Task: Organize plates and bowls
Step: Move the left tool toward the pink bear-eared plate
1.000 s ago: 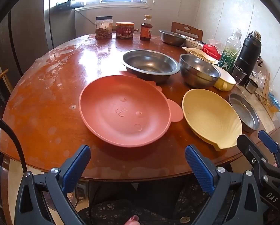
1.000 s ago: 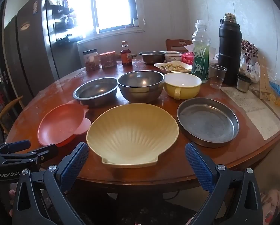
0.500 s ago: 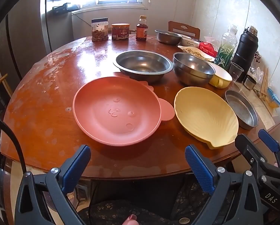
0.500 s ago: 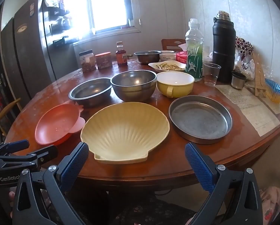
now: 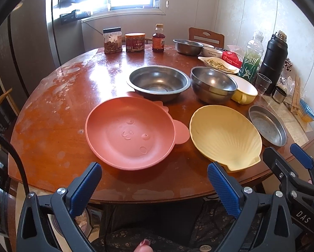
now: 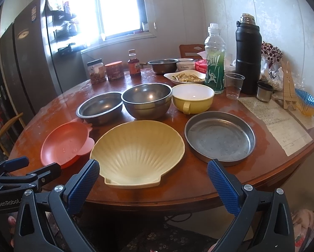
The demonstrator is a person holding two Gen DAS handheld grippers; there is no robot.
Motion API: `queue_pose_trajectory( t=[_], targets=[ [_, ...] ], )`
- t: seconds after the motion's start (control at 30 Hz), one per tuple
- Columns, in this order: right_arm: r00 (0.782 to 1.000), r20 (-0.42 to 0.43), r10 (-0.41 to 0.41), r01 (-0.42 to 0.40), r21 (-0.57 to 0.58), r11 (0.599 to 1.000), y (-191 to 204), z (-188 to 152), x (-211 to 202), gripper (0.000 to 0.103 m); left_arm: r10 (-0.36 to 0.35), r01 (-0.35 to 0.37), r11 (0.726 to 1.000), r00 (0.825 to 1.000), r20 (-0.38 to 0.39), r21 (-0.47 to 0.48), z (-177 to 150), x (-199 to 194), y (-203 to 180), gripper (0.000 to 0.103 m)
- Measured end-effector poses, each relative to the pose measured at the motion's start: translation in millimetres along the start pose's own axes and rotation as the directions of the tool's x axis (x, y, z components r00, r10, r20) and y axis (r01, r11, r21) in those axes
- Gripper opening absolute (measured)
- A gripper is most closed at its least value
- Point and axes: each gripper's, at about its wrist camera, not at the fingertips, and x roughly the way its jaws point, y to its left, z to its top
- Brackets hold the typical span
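A pink plate [image 5: 131,132] and a yellow shell-shaped plate [image 5: 224,134] lie at the near edge of the round wooden table [image 5: 51,113]. Behind them stand a wide steel bowl [image 5: 159,82], a deeper steel bowl [image 5: 212,84] and a yellow handled bowl [image 5: 245,90]. A flat steel pan [image 5: 267,125] lies at the right. My left gripper [image 5: 154,183] is open and empty, just off the table edge before the pink plate. My right gripper [image 6: 153,181] is open and empty, before the shell plate [image 6: 138,151], with the pan [image 6: 220,136] to its right.
At the back stand jars [image 5: 112,41], a sauce bottle [image 5: 158,38], another steel bowl [image 5: 187,46], a dish of food [image 6: 186,77], a green bottle [image 6: 214,63], a black flask [image 6: 248,54] and a plastic cup [image 6: 233,85]. Papers [image 6: 276,121] lie at the right.
Both grippers have pulled back and risen a little from the table, so the dishes look smaller and farther. Nothing on the table has moved.
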Motion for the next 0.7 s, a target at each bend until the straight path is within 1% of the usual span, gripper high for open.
queue_pose_trajectory(
  t=[0.27,0.43,0.53,0.7],
  targets=[
    [1.0,0.013,-0.014,0.013,0.016,1.0,-3,11,6,0.102,-0.003,0.003,1.0,1.0,0.008,0.011,10,3,-3,0.102],
    [1.0,0.007,-0.03,0.029,0.026,0.999,-5,12,10,0.102,-0.008,0.008,1.0,1.0,-0.01,0.004,9,7,-3,0.102],
    [1.0,-0.002,-0.027,0.027,0.033,0.999,-11,13,12,0.102,-0.005,0.005,1.0,1.0,-0.018,0.004,8,6,-4,0.102],
    [1.0,-0.008,0.003,-0.003,0.022,1.0,-6,16,15,0.102,0.002,-0.002,1.0,1.0,0.0,-0.008,11,4,-1,0.102]
  ],
)
